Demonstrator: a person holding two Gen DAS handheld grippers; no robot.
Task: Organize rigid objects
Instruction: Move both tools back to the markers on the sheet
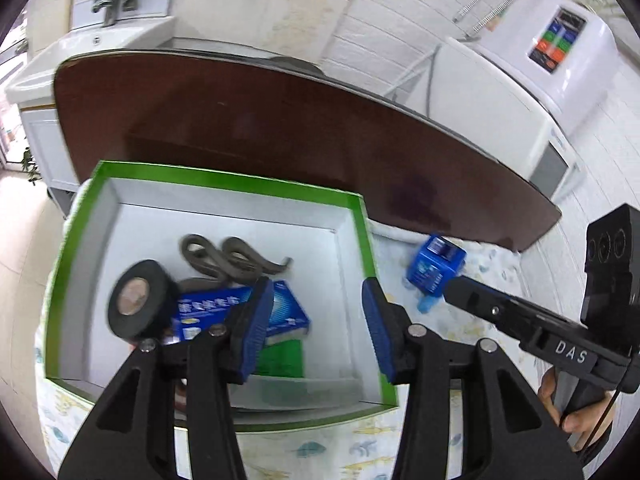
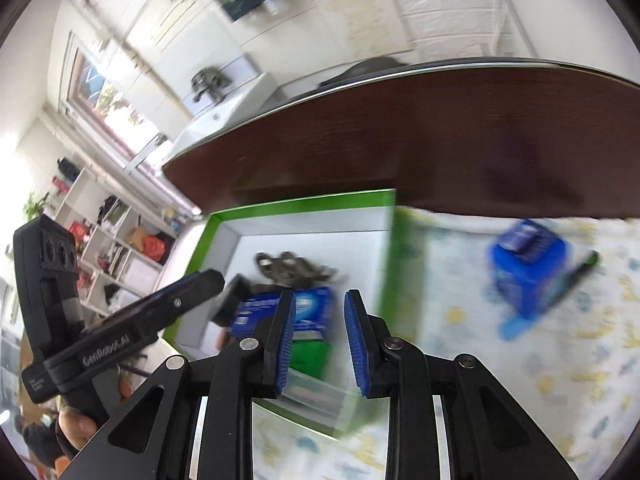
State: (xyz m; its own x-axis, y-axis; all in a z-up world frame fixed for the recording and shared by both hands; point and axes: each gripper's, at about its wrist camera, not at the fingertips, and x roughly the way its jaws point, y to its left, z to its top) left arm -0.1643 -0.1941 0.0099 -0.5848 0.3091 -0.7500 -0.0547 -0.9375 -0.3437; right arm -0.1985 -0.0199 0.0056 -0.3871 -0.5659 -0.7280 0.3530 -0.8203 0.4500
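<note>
A white box with a green rim (image 1: 362,240) sits on a patterned cloth (image 1: 472,320). Inside lie a black tape roll (image 1: 138,304), grey hooks (image 1: 228,258), blue packets (image 1: 208,308) and a green packet (image 1: 284,356). My left gripper (image 1: 318,284) hovers over the box's right half, open with nothing between its pads. To the right of the box, a blue cube-shaped item (image 1: 436,264) rests on the cloth, with my right gripper's tip (image 1: 460,284) beside it. In the blurred right wrist view, the right gripper (image 2: 320,294) shows a narrow empty gap above the box (image 2: 384,248); the blue item (image 2: 528,264) lies to its right.
A dark brown tabletop (image 1: 280,120) spans behind the box. A white washing machine (image 1: 540,80) stands at the back right, a white sink (image 1: 100,40) at the back left. A dark pen-like stick (image 2: 580,268) lies by the blue item. Cluttered shelves (image 2: 120,240) fill the left.
</note>
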